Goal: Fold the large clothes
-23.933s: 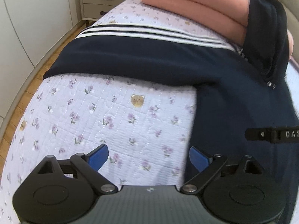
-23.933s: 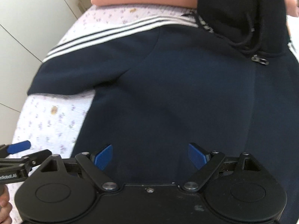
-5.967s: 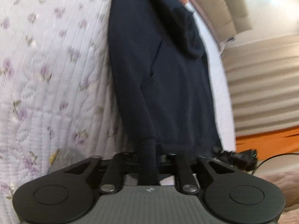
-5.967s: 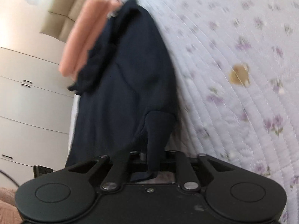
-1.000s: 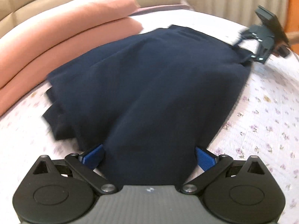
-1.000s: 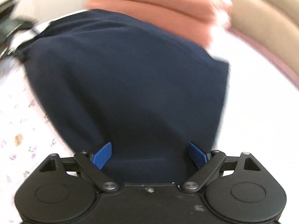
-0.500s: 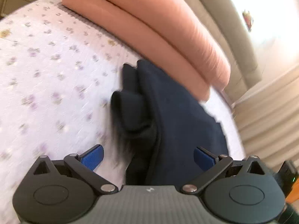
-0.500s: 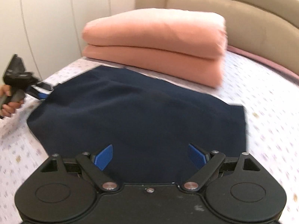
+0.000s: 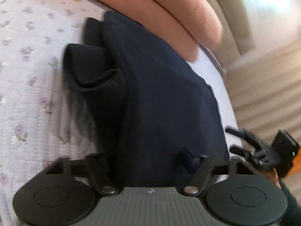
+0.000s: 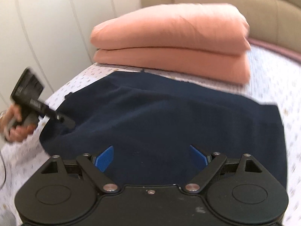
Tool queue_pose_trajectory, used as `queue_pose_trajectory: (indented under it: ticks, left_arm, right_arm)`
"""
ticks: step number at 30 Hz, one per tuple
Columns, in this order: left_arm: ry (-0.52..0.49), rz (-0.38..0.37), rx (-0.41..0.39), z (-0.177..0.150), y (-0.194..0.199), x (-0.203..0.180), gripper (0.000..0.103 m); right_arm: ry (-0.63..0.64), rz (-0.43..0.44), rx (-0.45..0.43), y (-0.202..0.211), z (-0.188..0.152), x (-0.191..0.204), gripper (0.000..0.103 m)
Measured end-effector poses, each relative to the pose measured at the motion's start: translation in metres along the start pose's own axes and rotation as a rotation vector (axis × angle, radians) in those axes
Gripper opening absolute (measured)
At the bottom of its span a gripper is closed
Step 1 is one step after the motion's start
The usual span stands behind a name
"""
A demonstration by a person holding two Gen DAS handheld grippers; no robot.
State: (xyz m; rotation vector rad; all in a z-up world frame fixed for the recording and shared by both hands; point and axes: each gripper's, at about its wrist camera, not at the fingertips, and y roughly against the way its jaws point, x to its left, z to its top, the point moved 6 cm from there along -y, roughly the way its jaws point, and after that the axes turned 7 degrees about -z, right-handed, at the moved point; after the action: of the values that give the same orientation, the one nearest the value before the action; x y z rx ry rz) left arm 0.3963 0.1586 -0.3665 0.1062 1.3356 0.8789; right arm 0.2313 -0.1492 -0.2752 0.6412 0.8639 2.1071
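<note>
Navy garment [image 10: 169, 124]: folded on bed [image 10: 282, 86], pink bedding [image 10: 169, 43] at 12 o'clock. Right claw [image 10: 150, 159] gaping, empty (released, presumably to let the fold settle). Left claw [image 9: 150, 162] spread astride its edge, closure unclear.

Two close, low wrist views from opposite ends of one navy garment [image 9: 165, 98] [image 10: 169, 116].

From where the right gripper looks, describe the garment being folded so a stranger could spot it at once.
Start at the bed with the floral quilt and find the stacked peach bedding near the headboard. Just in front of it lies the navy garment, spread flat across the quilt. It is the only dark item on the bed.
</note>
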Motion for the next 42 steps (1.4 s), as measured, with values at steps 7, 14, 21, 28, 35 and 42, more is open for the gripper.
queue_pose_trajectory:
  ticks: [7, 14, 21, 28, 35, 42]
  left_arm:
    - [0.055, -0.026, -0.178, 0.008, 0.013, -0.033, 0.021]
    - [-0.161, 0.19, -0.215, 0.003, -0.007, -0.132, 0.021]
    - [-0.286, 0.399, -0.285, -0.009, -0.047, -0.189, 0.022]
    - [-0.542, 0.592, -0.276, -0.022, -0.123, -0.256, 0.024]
    - [-0.699, 0.618, -0.198, -0.05, -0.21, -0.284, 0.026]
    - [-0.765, 0.59, -0.192, -0.074, -0.24, -0.286, 0.024]
  right_arm:
    - [0.12, 0.096, 0.116, 0.0, -0.025, 0.02, 0.103]
    - [-0.133, 0.203, 0.082, 0.019, 0.003, -0.03, 0.103]
    - [-0.552, 0.488, -0.06, 0.029, 0.057, -0.113, 0.103]
    - [-0.48, 0.586, -0.05, 0.017, 0.06, -0.131, 0.103]
    - [-0.448, 0.577, -0.065, 0.012, 0.036, -0.158, 0.103]
    - [-0.563, 0.565, 0.028, -0.04, 0.024, -0.189, 0.103]
